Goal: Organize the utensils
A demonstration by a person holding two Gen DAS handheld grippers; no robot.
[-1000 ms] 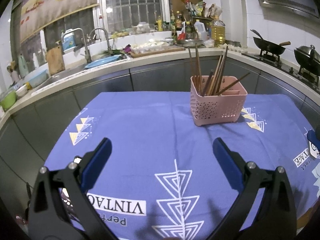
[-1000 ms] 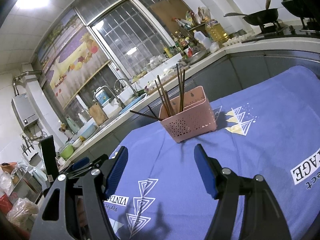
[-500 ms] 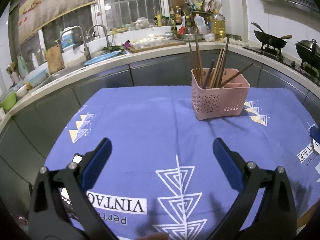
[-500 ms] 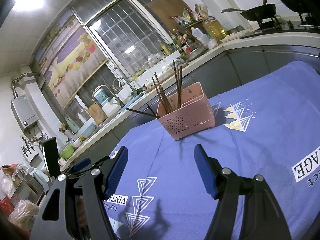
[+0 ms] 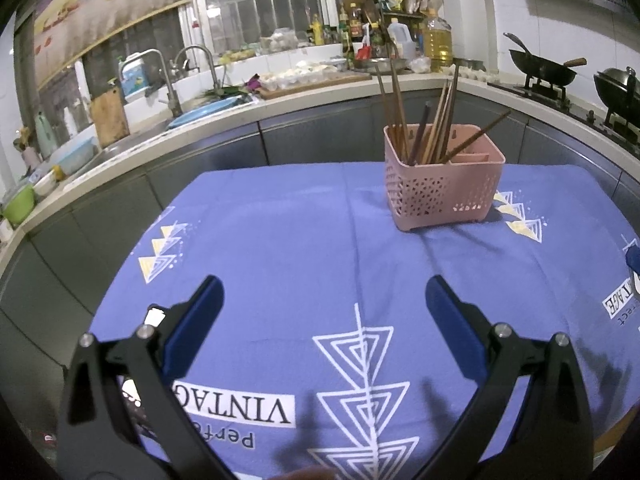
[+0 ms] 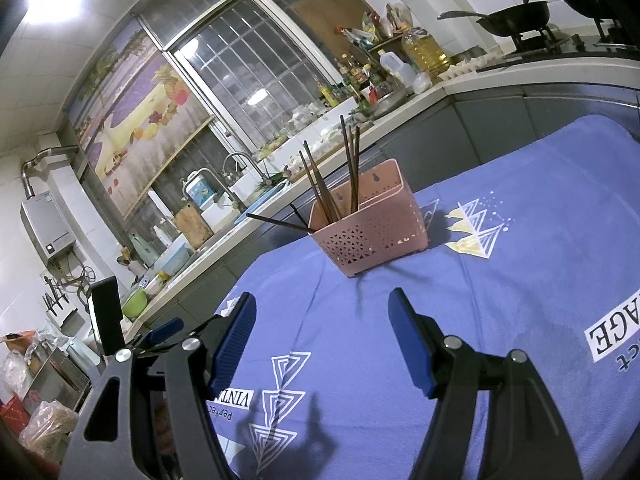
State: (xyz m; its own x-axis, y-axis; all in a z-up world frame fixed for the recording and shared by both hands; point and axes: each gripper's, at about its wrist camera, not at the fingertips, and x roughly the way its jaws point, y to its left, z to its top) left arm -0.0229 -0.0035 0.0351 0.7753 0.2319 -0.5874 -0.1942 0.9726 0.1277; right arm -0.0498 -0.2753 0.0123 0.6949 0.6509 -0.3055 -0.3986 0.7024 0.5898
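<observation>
The pink caddy holding the chopsticks stands ahead of both tools on the blue cloth, well apart from the pads, and over the last second I register almost no change beyond a slight drift of the view. I keep the left gripper and right gripper open and empty, so I judge the sorting essentially complete.

The lower ends of the chopsticks are hidden inside the pink basket, so their compartment cannot be told. The tablecloth hides the table entirely. Printed lettering is cut off at the right edge. Bottle labels on the far counter are too small to read. The right claw shows only as a blue sliver at the frame edge.
</observation>
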